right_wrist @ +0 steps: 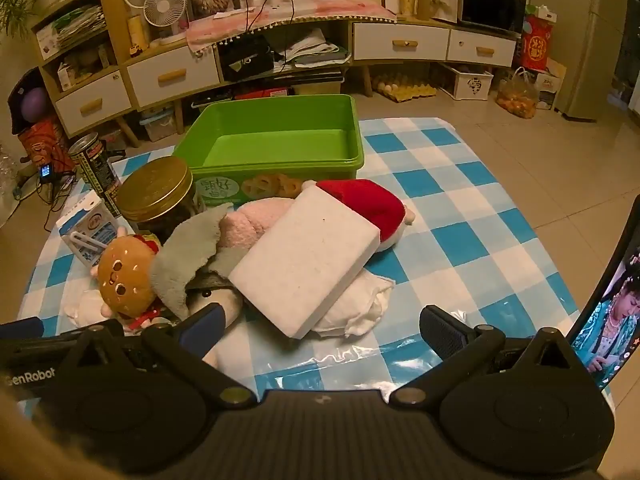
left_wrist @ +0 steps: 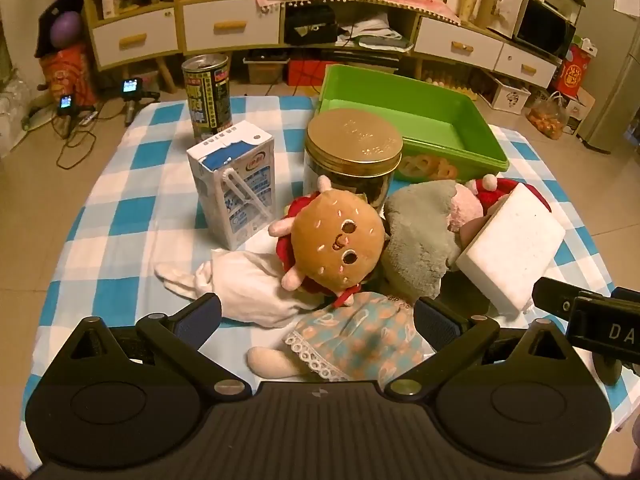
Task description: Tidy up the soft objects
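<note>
Burger plush (left_wrist: 335,246): tan, embroidered face, red frill, pink limbs.

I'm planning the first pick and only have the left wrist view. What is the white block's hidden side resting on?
Observer: The block leans on a white cloth bundle that your view hides.
Operator: Is the right gripper free to take it?
Observer: Yes. The right gripper is open, its jaws wide apart and gripping nothing.
Operator: Anything to its right I should avoid?
Observer: A lit screen stands at the right edge of the right wrist view, close to that gripper.
</note>
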